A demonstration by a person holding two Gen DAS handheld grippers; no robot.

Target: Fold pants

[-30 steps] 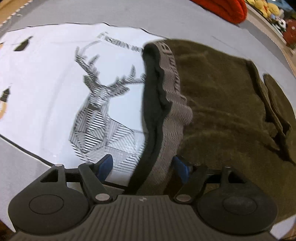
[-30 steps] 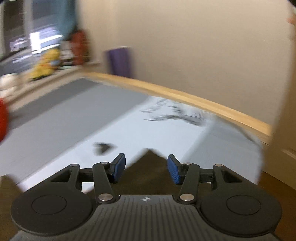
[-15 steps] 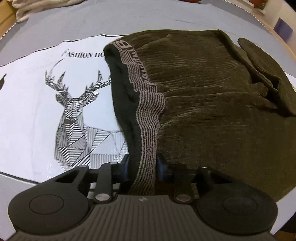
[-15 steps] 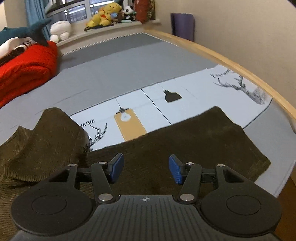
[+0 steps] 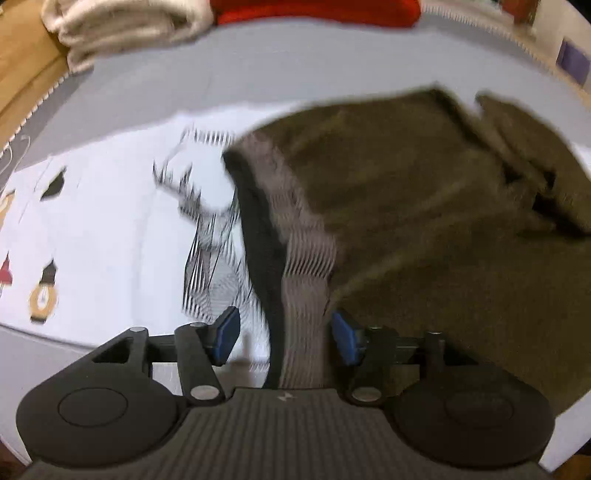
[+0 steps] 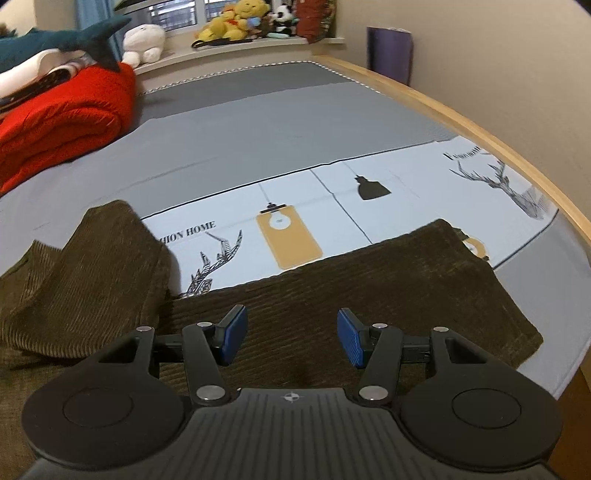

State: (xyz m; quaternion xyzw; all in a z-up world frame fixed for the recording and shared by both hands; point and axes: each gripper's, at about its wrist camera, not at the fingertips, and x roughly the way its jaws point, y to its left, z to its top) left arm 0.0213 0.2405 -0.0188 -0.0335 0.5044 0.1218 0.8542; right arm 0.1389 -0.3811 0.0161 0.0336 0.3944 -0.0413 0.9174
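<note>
Releasing: left claw (image 5: 284, 334) opening, pads off the waistband (image 5: 295, 266) between them.
Right claw (image 6: 291, 334): released, empty above pants (image 6: 351, 291).
Advice: regrip squarely.

We count one pair of brown corduroy pants (image 6: 332, 295) under our tools, one red blanket (image 6: 62, 118) far ahead to the left, one cream folded blanket (image 5: 122, 26), and two grippers.

Left gripper (image 5: 284, 334) is tipped steeply down and its jaws are opening, blue pads clear on both sides of the waistband running between them. Right gripper (image 6: 291, 338) angles down too, jaws parted about halfway, nothing pinched between them.
</note>
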